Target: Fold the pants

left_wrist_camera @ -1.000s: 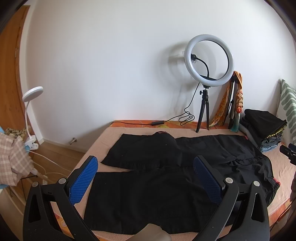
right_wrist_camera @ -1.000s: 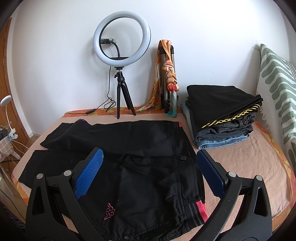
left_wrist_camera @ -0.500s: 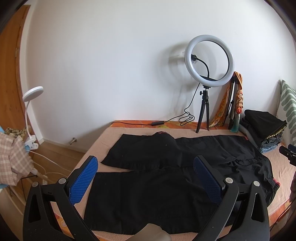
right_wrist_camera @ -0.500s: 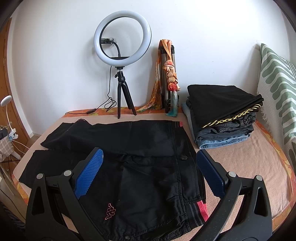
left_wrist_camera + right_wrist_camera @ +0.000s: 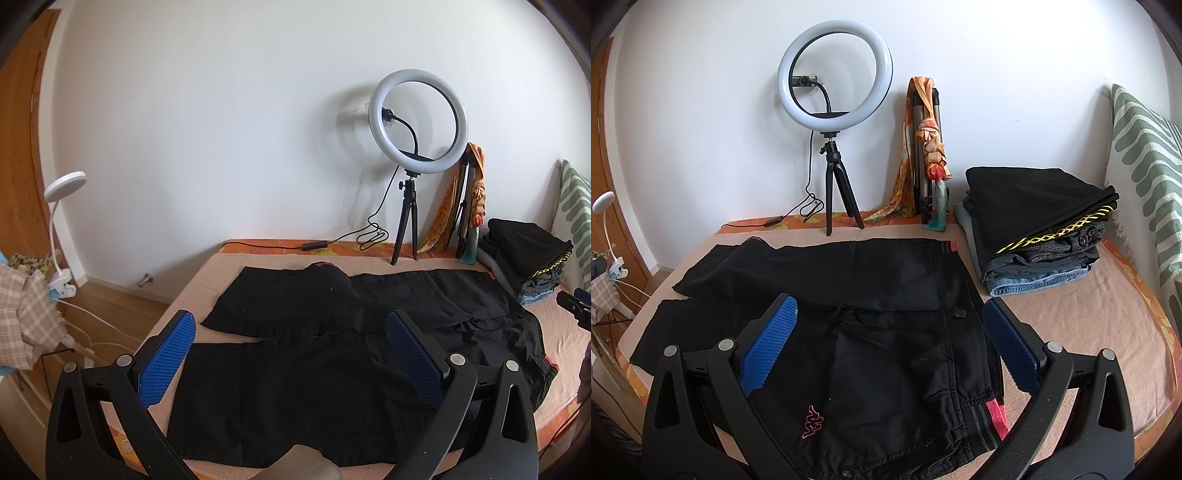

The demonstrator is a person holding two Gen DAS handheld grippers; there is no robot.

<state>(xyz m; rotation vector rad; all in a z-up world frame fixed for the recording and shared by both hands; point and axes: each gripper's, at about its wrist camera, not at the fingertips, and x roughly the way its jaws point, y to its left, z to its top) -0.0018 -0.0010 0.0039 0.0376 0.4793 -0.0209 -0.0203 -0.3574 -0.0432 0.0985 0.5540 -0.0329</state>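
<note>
Black pants lie spread flat on the bed, both legs side by side pointing left, waistband to the right. In the right wrist view the pants show a pink logo and a red-trimmed waistband near me. My left gripper is open and empty, hovering above the near leg. My right gripper is open and empty, hovering above the hip area near the waistband. Neither touches the cloth.
A ring light on a tripod stands at the wall behind the pants. A folded tripod with an orange scarf leans beside it. A stack of folded clothes sits right of the waistband. A striped pillow is far right. A clip lamp stands left of the bed.
</note>
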